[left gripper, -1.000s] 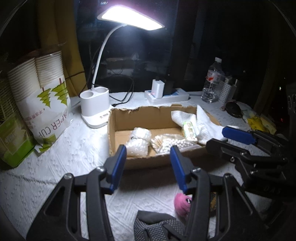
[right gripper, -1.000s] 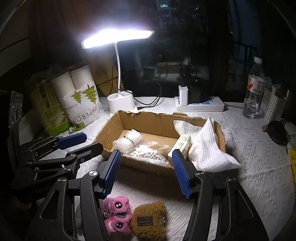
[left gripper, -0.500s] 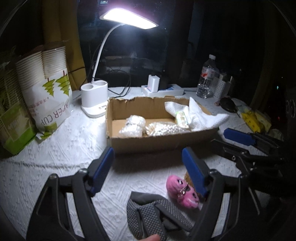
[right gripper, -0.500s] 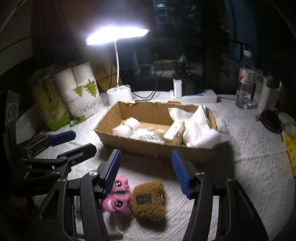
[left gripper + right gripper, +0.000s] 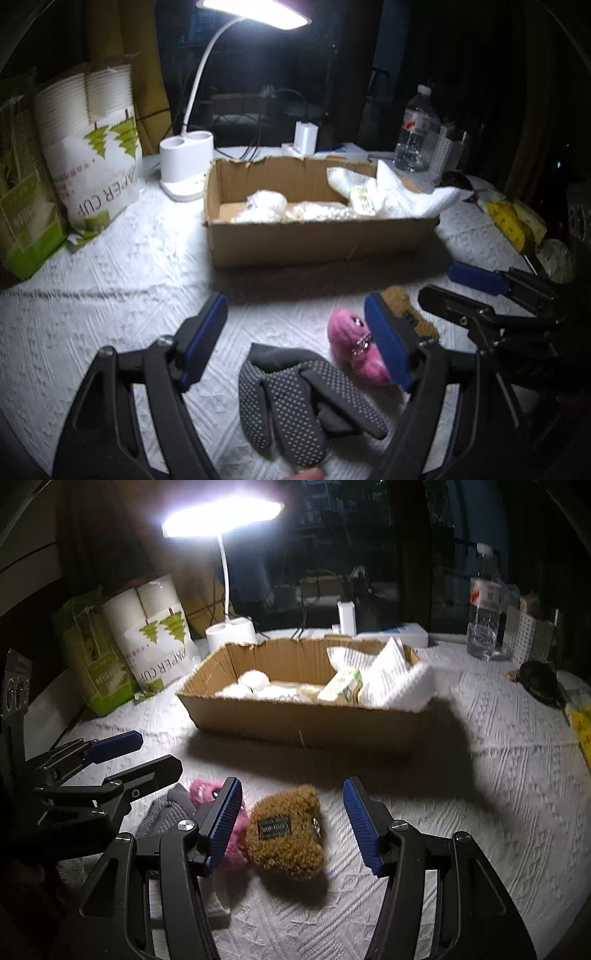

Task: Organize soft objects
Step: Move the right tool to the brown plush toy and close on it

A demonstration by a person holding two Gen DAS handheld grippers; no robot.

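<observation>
A cardboard box (image 5: 317, 236) (image 5: 306, 727) holds white soft items and a white towel (image 5: 399, 192) (image 5: 388, 675). In front of it on the white cloth lie a grey dotted glove (image 5: 295, 398) (image 5: 166, 812), a pink plush toy (image 5: 351, 339) (image 5: 207, 790) and a brown fuzzy pouch (image 5: 284, 830) (image 5: 399, 299). My left gripper (image 5: 295, 343) is open, low over the glove. My right gripper (image 5: 291, 819) is open, its fingers on either side of the brown pouch, just above it. Each gripper shows in the other's view: the left in the right wrist view (image 5: 136, 753), the right in the left wrist view (image 5: 454, 284).
A white desk lamp (image 5: 186, 162) (image 5: 231, 631) and a pack of paper cups (image 5: 92, 147) (image 5: 151, 638) stand left of the box. A power strip (image 5: 388, 631), water bottle (image 5: 413, 136) (image 5: 484, 620) and white basket (image 5: 528, 635) stand behind. Yellow items (image 5: 509, 221) lie at right.
Both grippers have pulled back from the box and dropped lower toward the cloth. The left one has opened wider. The glove, pink toy and pouch now lie between the fingers.
</observation>
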